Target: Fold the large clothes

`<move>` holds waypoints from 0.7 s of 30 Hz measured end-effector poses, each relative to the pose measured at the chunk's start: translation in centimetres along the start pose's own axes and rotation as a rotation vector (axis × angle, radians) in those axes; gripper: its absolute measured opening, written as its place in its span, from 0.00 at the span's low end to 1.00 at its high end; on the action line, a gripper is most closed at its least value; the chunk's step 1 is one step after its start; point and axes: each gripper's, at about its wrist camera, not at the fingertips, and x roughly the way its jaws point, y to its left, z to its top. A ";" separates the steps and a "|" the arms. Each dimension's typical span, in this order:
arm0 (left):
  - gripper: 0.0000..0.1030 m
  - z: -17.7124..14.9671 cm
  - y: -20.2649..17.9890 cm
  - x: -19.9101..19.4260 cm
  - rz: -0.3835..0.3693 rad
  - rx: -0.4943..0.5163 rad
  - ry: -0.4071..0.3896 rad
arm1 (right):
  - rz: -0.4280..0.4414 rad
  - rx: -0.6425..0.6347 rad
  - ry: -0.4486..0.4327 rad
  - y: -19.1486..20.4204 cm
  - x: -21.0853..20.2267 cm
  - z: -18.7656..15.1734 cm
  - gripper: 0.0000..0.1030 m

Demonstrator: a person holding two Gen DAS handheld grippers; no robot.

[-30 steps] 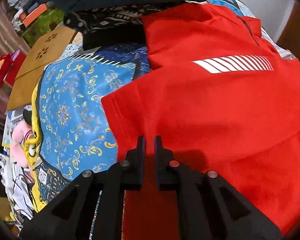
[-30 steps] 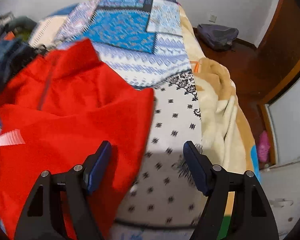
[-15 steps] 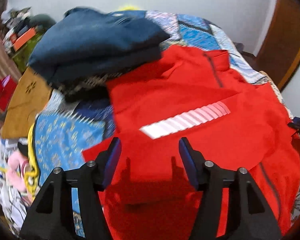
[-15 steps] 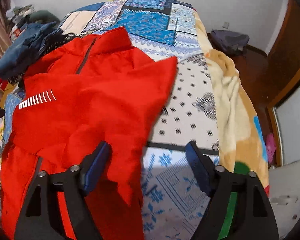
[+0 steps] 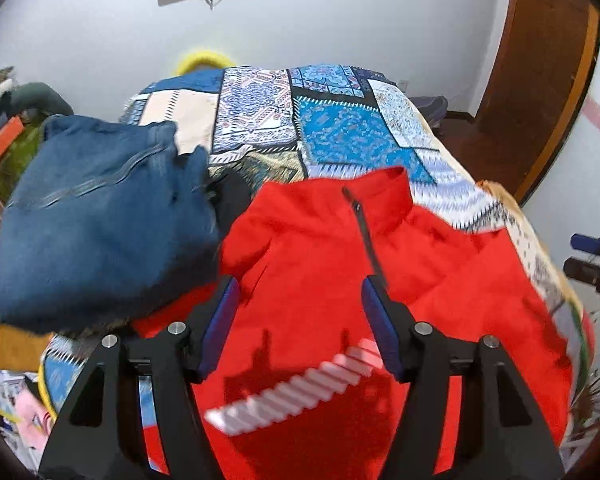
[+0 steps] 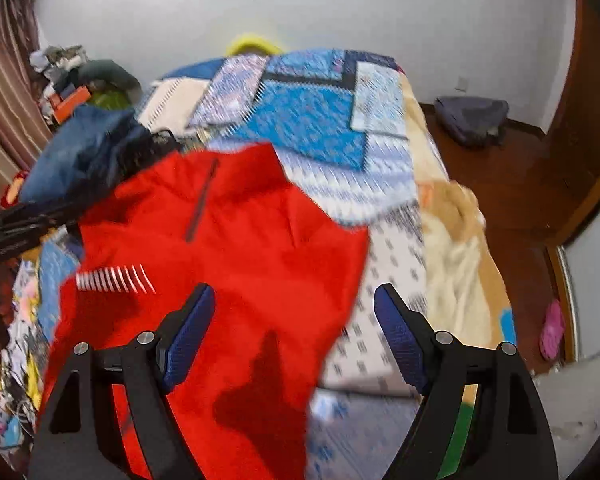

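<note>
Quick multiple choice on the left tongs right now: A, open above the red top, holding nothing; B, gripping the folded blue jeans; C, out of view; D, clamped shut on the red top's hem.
A: the left tongs stand wide open with the red top lying free between and below the pads, and the folded blue jeans sit untouched off to the side.
</note>
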 end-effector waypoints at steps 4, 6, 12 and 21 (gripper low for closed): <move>0.61 2.9 0.3 3.7 -0.060 -0.045 0.052 | 0.033 -0.002 -0.010 0.7 2.4 2.7 0.77; 0.61 4.2 0.6 5.8 -0.082 -0.079 0.072 | 0.050 -0.007 -0.001 1.0 4.4 4.4 0.77; 0.61 7.3 0.7 12.4 -0.035 -0.139 0.131 | 0.101 0.019 0.058 0.9 10.2 7.9 0.77; 0.61 7.4 3.3 19.0 -0.013 -0.198 0.181 | 0.155 0.112 0.177 0.3 19.2 11.1 0.77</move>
